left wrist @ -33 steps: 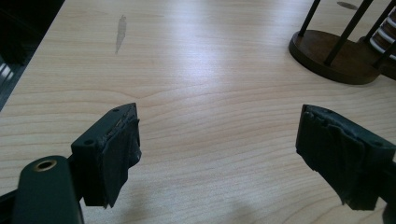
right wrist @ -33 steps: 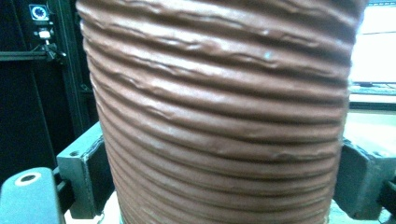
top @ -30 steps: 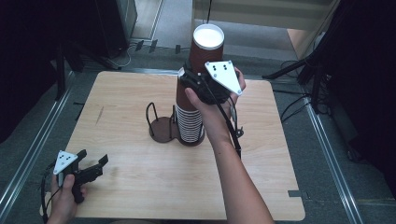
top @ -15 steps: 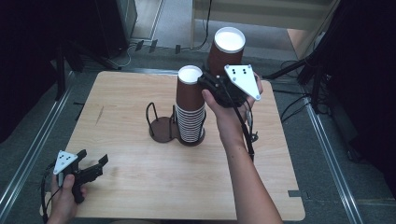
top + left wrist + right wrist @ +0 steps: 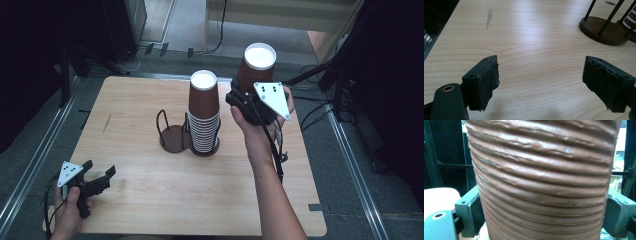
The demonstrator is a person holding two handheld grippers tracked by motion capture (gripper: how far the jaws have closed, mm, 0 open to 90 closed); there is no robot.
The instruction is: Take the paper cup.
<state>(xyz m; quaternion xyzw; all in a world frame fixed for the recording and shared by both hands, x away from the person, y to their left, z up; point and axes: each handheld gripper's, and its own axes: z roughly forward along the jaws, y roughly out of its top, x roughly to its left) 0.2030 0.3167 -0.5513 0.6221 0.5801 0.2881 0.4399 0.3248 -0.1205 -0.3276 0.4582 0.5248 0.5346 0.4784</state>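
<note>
A pale wooden worktop (image 5: 150, 200) stands among dark stands and cables, and near its middle a wire cup holder (image 5: 175, 135) carries a stack of brown ribbed cups (image 5: 204, 120). To the right of that stack the right tongs (image 5: 245, 97) pinch a single brown cup (image 5: 257, 67) held aloft, which half a second ago sat closer to the stack and a second ago was on top of it; the left tongs (image 5: 97, 177), spread and empty, rest unmoved well left of the holder. The thin cup wall could buckle or slip if the squeeze is too hard or too light.
</note>
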